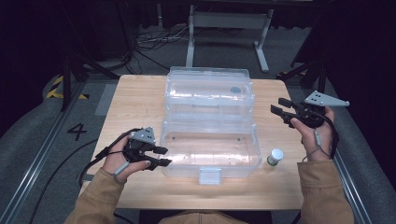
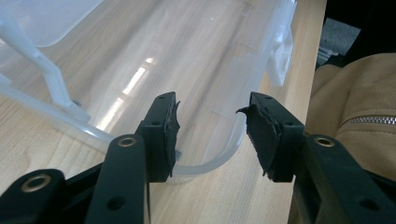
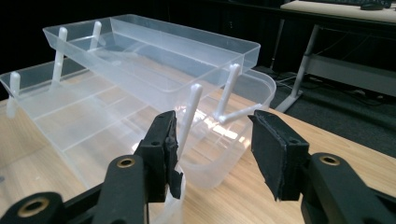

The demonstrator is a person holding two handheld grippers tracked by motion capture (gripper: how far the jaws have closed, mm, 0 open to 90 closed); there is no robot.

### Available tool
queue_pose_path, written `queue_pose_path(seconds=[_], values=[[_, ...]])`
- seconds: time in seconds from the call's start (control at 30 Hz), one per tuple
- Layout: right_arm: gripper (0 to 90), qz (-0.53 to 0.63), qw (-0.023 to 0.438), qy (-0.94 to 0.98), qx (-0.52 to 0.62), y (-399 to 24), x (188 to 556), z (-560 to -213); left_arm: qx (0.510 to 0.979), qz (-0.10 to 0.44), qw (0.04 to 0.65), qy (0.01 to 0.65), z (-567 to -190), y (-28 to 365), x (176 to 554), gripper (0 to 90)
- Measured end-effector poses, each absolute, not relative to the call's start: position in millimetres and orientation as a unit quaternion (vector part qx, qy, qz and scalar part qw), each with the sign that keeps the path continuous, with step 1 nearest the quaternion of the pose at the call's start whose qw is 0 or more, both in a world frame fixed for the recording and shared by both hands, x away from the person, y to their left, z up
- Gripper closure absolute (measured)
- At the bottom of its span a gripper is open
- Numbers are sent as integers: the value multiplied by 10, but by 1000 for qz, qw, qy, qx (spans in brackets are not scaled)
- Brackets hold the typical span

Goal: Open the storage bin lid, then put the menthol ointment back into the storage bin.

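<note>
Left gripper (image 1: 159,156) low at the counter's (image 1: 135,102) near left, fingers (image 2: 163,130) apart and empty, aimed at the near left corner of the clear box (image 1: 210,149), a corner rim showing between them. Box open mid-counter, upper tray (image 1: 208,91) raised behind on thin white arms, front latch (image 1: 209,176) at the near edge. Small capped jar (image 1: 275,157) just right of the box, standing free. Right gripper (image 1: 280,111) held off the box's right end, fingers (image 3: 275,149) wide, nothing held. Tan sleeves (image 1: 327,191) along the near edge.
</note>
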State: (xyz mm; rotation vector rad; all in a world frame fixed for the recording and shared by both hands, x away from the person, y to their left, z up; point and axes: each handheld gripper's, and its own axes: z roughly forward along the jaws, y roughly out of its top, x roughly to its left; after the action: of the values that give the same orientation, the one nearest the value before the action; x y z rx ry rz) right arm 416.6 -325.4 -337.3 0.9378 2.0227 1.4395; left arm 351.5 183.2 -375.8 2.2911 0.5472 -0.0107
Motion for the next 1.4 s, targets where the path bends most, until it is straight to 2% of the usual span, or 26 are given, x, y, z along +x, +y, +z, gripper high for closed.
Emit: queue_pose_path(seconds=[0.33, 0.53, 0.9, 1.4], values=[[493, 518, 242, 741, 352, -3358, 4095, -3388, 887, 11, 389, 249, -3737, 1968, 3560, 519], [482, 509, 257, 741, 356, -3448, 4025, -3350, 872, 22, 389, 297, -3730, 2086, 3628, 514], [483, 498, 258, 748, 355, -3555, 3906, -3274, 866, 29, 393, 309, -3706, 2134, 3687, 506], [483, 473, 235, 772, 354, -3703, 3840, -3297, 856, 54, 384, 342, -3723, 2274, 3760, 468]])
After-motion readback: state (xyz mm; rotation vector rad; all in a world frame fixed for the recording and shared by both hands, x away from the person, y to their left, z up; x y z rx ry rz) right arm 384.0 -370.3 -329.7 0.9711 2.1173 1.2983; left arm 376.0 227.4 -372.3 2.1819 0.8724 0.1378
